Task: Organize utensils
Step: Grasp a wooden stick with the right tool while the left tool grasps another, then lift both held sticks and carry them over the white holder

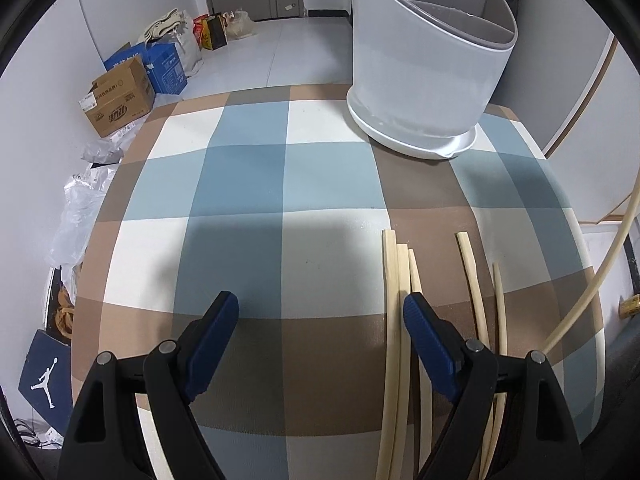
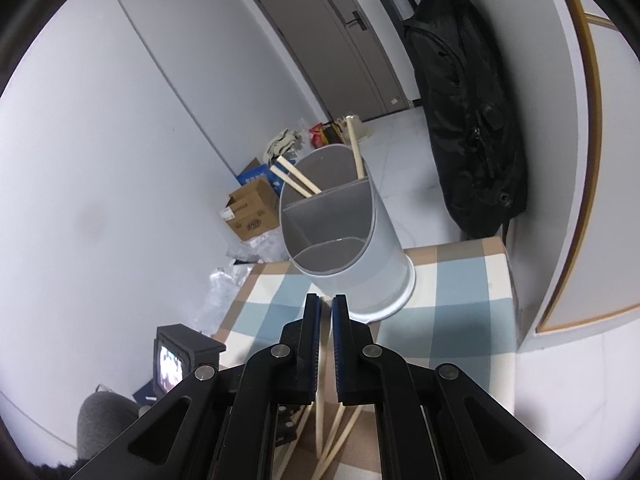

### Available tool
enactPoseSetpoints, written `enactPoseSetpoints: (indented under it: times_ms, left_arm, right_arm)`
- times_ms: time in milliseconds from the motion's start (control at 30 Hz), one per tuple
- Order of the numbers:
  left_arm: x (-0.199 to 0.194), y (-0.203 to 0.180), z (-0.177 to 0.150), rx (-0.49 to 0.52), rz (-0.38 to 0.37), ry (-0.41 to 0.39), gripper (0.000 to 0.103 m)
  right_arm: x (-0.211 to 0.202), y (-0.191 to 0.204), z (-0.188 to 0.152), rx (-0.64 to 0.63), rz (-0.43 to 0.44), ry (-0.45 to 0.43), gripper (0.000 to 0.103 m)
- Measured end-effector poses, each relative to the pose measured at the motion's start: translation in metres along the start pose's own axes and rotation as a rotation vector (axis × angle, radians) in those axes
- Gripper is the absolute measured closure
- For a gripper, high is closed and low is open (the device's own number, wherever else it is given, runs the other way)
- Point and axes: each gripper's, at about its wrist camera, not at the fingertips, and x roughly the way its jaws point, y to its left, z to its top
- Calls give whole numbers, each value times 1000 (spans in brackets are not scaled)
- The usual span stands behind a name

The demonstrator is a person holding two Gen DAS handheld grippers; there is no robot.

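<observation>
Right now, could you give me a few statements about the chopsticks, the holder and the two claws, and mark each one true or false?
1. The left claw is open, with nothing between its fingers. True.
2. The right claw is wide open and empty. False: it is shut on a chopstick that hangs below its fingers.
3. The white utensil holder is divided into compartments. True.
4. The utensil holder is still empty. False: three chopsticks stand in its far compartments.
5. Several loose chopsticks lie on the checked tablecloth. True.
</observation>
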Motion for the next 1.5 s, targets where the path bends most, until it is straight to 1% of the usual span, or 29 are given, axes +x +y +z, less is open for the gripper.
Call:
enactPoseSetpoints:
  times_ms: [200, 333, 400, 567, 700, 733, 800, 867, 900, 967, 1000, 1067, 1100, 1167, 1233, 1267, 1367, 1433, 1500]
  left_arm:
    - [1, 1, 0, -19, -4, 7, 21]
    - [4, 5, -1, -28, 24, 28, 22]
    - [5, 4, 0, -30, 23, 24, 22]
    - [6, -1, 7, -2, 37, 28, 22]
    - [9, -6, 14, 47, 49, 34, 22]
    - [10, -7, 16, 55, 48, 34, 23]
    - [11, -7, 18, 61, 33, 34, 29]
    - [13, -6, 22, 57, 5, 38, 39]
    - [13, -4, 23, 54, -4, 41, 42]
    - [14, -3, 26, 53, -34, 45, 57]
    - [15, -5, 27, 56, -43, 45, 59]
    - [15, -8, 28, 76, -55, 41, 73]
    - [14, -10, 28, 82, -60, 40, 77]
    - [14, -13, 27, 108, -73, 26, 90]
    - [13, -16, 28, 128, -80, 22, 98]
    - [12, -16, 27, 128, -83, 21, 99]
    - [12, -13, 28, 115, -93, 11, 100]
    - [12, -10, 29, 102, -87, 1, 100]
    - [9, -5, 30, 84, -82, -26, 100]
  right_arm:
    - [-8, -2, 1, 5, 11, -16, 98]
    - [-11, -1, 0, 2, 14, -23, 98]
    - [-12, -2, 0, 4, 17, -24, 98]
    - [-15, 0, 1, 7, 18, -30, 98]
    - [-17, 2, 2, 3, 20, -32, 98]
    - [-17, 2, 2, -1, 18, -34, 98]
    - [-18, 1, 2, -2, 16, -35, 98]
    - [-18, 0, 2, 1, 15, -35, 98]
    - [-18, -1, 2, 6, 15, -35, 98]
    - [-18, -3, 3, 13, 16, -33, 98]
    - [-18, -4, 4, 15, 16, -32, 98]
    - [-17, -5, 4, 19, 18, -31, 98]
    - [-17, -4, 5, 19, 19, -31, 98]
    - [-17, -4, 5, 20, 19, -31, 98]
    - [-17, -4, 5, 20, 20, -30, 98]
    - [-17, -4, 5, 20, 20, -31, 98]
    - [-15, -4, 6, 22, 16, -31, 98]
    - [-14, -4, 6, 23, 12, -31, 98]
    - [-13, -5, 6, 28, 7, -32, 98]
